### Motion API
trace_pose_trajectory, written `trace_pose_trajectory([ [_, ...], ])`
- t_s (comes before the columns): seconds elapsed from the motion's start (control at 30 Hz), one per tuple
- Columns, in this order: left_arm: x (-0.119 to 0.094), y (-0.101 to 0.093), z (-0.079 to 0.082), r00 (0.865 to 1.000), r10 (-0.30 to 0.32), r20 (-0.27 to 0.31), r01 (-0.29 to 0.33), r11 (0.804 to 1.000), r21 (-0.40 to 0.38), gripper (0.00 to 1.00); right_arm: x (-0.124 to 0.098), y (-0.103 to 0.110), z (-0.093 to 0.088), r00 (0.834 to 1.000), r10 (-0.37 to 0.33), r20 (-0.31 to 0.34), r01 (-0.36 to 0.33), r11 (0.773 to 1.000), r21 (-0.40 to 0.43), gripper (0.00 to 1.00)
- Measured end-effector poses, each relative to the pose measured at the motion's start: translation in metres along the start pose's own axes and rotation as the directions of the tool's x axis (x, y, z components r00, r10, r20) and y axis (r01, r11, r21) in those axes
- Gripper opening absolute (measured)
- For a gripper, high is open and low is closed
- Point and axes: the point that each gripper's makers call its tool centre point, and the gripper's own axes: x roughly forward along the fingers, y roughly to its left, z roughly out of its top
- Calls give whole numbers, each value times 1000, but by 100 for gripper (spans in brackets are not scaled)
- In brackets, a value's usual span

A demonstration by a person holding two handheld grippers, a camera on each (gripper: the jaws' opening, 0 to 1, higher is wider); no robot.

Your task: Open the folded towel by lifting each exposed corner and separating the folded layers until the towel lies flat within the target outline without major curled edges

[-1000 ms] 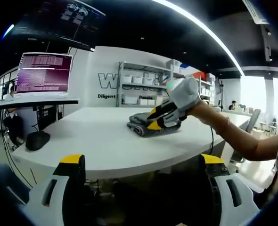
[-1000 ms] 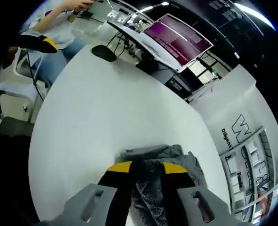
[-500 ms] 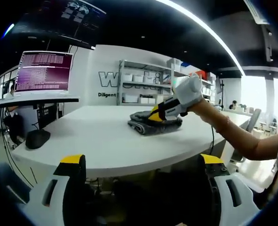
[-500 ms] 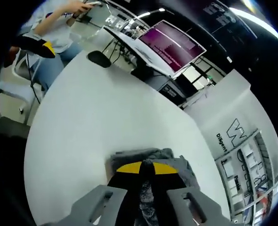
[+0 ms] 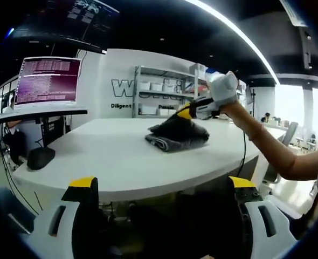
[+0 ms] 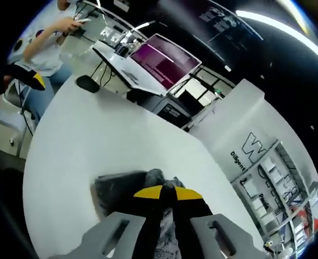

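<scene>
Right gripper view | right gripper [image 6: 166, 193] jaws clamped on towel [image 6: 118, 186] corner, raised above table [image 6: 94, 140] | left gripper [image 5: 161, 186] jaws apart, empty

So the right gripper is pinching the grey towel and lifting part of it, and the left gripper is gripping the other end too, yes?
Not quite. The left gripper holds nothing: in the left gripper view it is open, off the white table. The right gripper does pinch the grey towel, lifting part.

Towel [image 5: 175, 135]: soft, matt grey cloth with a coarse, nubby weave. Table [image 5: 110, 162]: smooth white top, faint sheen. Right gripper [image 6: 166, 193]: smooth plastic jaws, matt black with yellow tips, on white plastic housing.
</scene>
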Motion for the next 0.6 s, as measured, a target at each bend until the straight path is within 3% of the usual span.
trace_pose_trajectory([
  [0.27,2,-1,-1,1000,-5,-5,5,1000,16,97,-16,-38,-13,995,-97,18,96,994,58,2],
  [0.43,0,2,0,1000,7,7,-7,1000,14,97,-38,-75,-24,978,-204,49,194,968,159,2],
  [0.6,-1,6,0,1000,19,11,-19,1000,3,97,-53,-97,-46,968,-248,43,233,947,223,2],
])
